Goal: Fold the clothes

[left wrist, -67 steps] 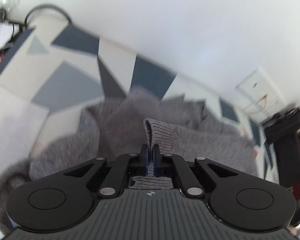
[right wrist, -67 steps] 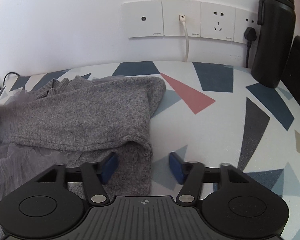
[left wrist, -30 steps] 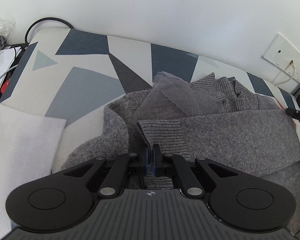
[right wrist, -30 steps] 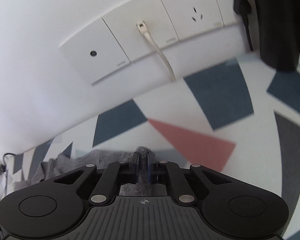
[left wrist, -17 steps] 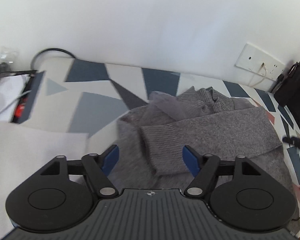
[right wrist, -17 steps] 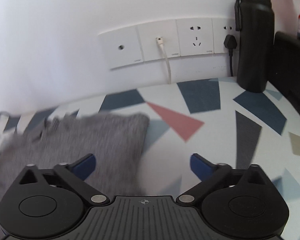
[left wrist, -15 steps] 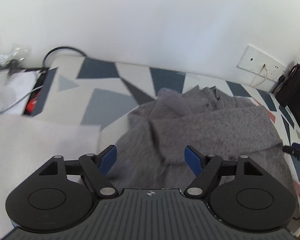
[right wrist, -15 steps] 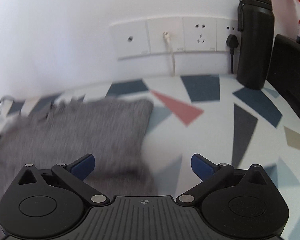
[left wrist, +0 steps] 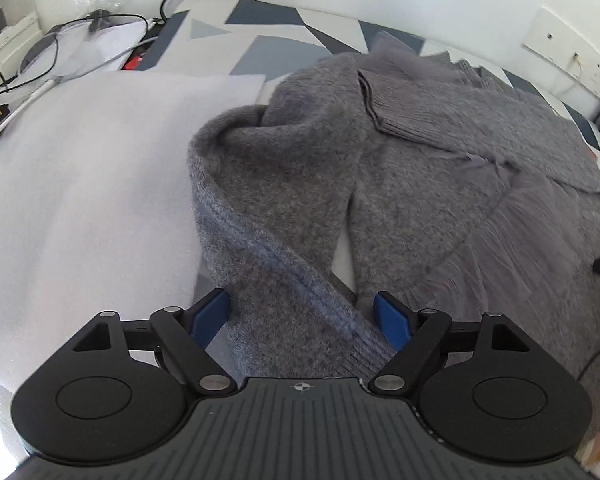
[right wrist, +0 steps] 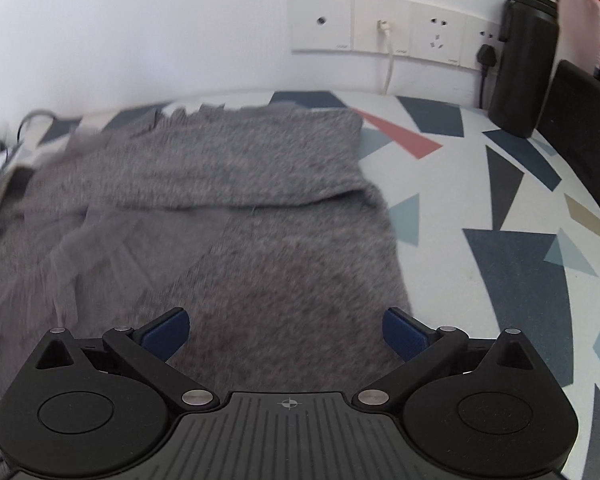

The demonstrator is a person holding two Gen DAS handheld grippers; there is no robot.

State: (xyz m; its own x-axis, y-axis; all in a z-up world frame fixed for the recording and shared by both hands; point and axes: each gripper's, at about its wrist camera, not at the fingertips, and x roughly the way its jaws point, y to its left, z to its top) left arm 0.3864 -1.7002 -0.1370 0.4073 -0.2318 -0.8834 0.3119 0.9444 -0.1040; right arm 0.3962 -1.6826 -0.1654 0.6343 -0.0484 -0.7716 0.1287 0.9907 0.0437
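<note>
A: Left gripper (left wrist: 302,317): jaws have just been opening further and stand wide, a ribbed band of the grey sweater (left wrist: 380,184) between the pads, not pinched.

B: Right gripper (right wrist: 286,330): jaws spread fully, nothing held. Sweater lies flat ahead of it on the patterned table (right wrist: 500,216); its left part is motion-blurred.

A: White cloth (left wrist: 80,184) left of left gripper. Sweater's right edge cut off by frame.

B: Black bottle (right wrist: 524,56) far right, by the wall.

Both tongs, left (left wrist: 302,318) and right (right wrist: 286,334), have just opened, releasing the grey sweater (left wrist: 380,168).
</note>
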